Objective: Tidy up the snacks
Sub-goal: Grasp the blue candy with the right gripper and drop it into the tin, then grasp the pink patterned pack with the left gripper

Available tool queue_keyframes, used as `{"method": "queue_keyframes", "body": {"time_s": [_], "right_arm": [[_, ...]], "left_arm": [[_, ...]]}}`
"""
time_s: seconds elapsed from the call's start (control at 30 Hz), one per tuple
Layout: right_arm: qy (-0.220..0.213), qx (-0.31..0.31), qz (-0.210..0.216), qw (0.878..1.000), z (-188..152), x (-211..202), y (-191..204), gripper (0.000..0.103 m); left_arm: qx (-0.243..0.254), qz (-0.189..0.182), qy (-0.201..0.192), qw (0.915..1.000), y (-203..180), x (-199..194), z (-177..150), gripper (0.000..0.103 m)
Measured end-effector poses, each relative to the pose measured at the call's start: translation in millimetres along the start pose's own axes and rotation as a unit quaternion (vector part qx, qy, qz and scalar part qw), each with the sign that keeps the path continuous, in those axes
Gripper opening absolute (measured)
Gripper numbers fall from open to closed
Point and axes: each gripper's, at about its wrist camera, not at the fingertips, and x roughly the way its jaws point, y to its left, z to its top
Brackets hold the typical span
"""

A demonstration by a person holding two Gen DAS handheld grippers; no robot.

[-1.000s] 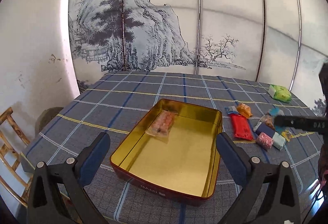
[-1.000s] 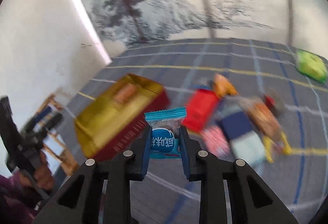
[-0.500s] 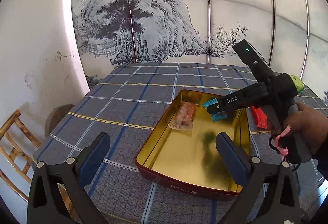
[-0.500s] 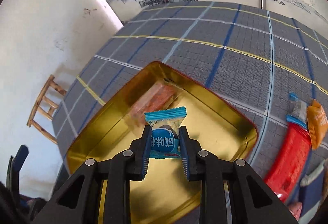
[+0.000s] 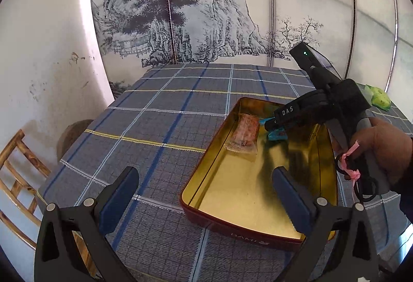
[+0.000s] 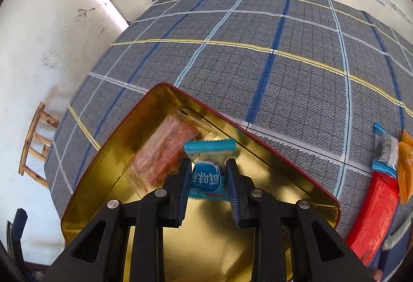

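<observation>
A gold-lined tin (image 5: 204, 181) (image 6: 103, 153) with red sides lies on the plaid tablecloth. A clear-wrapped reddish snack (image 5: 245, 137) (image 6: 165, 147) lies in its far corner. My right gripper (image 6: 208, 168) is shut on a small blue candy packet (image 6: 206, 176) and holds it low inside the tin beside that snack; the packet also shows in the left wrist view (image 5: 277, 133). My left gripper (image 5: 204, 191) is open and empty, hovering near the tin's near left corner.
To the right of the tin lie a red packet (image 6: 374, 215), an orange packet (image 6: 406, 166) and a blue-ended clear packet (image 6: 386, 150). A green packet (image 5: 379, 98) lies at the far right. A wooden chair (image 5: 15, 173) stands left of the table.
My right gripper has lowered the blue packet deeper into the tin, close to the reddish snack. My left gripper has drifted left, so the tin sits further right in its view.
</observation>
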Motion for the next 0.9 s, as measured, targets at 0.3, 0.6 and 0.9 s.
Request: {"method": "queue_keyframes", "body": {"time_s": [0.3,0.6,0.9], "right_arm": [[-0.050,-0.013,0.013,0.999,-2.9,-27.1,8.6,0.030],[-0.141,-0.038,0.038,0.989,-37.5,-88.1,12.7,0.045],[-0.194,-0.050,-0.004,0.980,-105.7,-143.4,-20.6,0.054]], "left_arm": [[0.007,0.005,0.010,0.9999,-7.0,1.4,0.0,0.102],[0.024,0.005,0.007,0.9997,-20.3,-5.0,-0.8,0.102],[0.049,0.004,0.002,0.9988,-41.0,-14.3,-0.2,0.102]]}}
